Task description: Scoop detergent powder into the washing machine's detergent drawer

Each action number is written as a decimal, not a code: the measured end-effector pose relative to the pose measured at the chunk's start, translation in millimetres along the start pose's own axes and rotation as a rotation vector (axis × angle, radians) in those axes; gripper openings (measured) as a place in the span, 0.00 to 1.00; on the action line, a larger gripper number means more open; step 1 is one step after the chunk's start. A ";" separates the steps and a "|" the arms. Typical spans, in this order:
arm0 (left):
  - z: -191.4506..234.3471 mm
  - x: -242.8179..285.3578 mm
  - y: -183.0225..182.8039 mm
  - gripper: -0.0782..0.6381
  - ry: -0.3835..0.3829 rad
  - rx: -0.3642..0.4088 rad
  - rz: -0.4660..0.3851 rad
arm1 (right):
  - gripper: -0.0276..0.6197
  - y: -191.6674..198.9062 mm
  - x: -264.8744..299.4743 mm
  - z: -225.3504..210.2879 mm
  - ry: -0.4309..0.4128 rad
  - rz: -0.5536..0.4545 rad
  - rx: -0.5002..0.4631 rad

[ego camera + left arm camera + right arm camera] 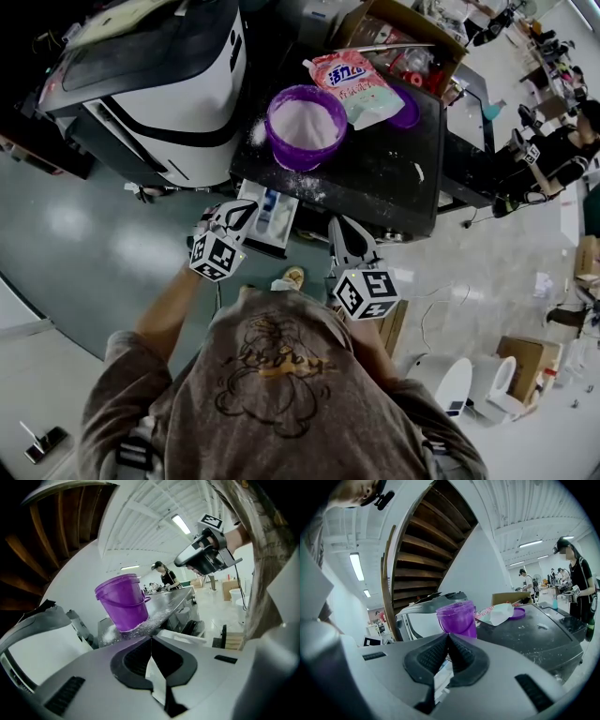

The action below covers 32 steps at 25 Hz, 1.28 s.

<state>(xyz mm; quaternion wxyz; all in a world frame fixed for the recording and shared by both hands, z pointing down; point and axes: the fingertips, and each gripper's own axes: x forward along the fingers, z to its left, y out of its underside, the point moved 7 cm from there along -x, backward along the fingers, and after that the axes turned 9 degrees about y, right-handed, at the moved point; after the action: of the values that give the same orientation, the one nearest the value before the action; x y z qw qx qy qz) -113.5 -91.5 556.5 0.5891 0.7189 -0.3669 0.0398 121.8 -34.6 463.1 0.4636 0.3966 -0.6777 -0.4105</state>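
A purple bucket [305,125] full of white detergent powder stands on a black machine top [394,178]. Just below that top's front edge, the white detergent drawer [267,214] is pulled out. My left gripper [242,216] hovers at the drawer's left side, and its jaws are shut on nothing. My right gripper [340,230] is held to the right of the drawer, below the black top's edge, also shut and empty. In the left gripper view the bucket [123,603] stands ahead beyond my shut left gripper [151,640]. In the right gripper view the bucket [457,617] sits just past my right gripper [449,635].
A pink detergent bag [354,84] and a purple lid [409,108] lie behind the bucket. Spilled powder [309,187] dusts the black top. A white washing machine [159,84] stands to the left, a cardboard box [403,37] at the back. A person [576,585] stands at the right.
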 end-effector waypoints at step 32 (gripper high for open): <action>31.6 -40.1 -39.5 0.14 -0.104 -0.195 -0.186 | 0.05 1.1 -3.2 3.5 -0.003 -0.010 -0.006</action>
<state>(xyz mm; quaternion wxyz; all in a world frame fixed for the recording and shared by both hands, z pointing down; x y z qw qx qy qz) -131.7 -98.5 495.0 0.6376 0.6901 -0.3308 -0.0883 119.0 -30.6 462.4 0.4616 0.3980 -0.6753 -0.4154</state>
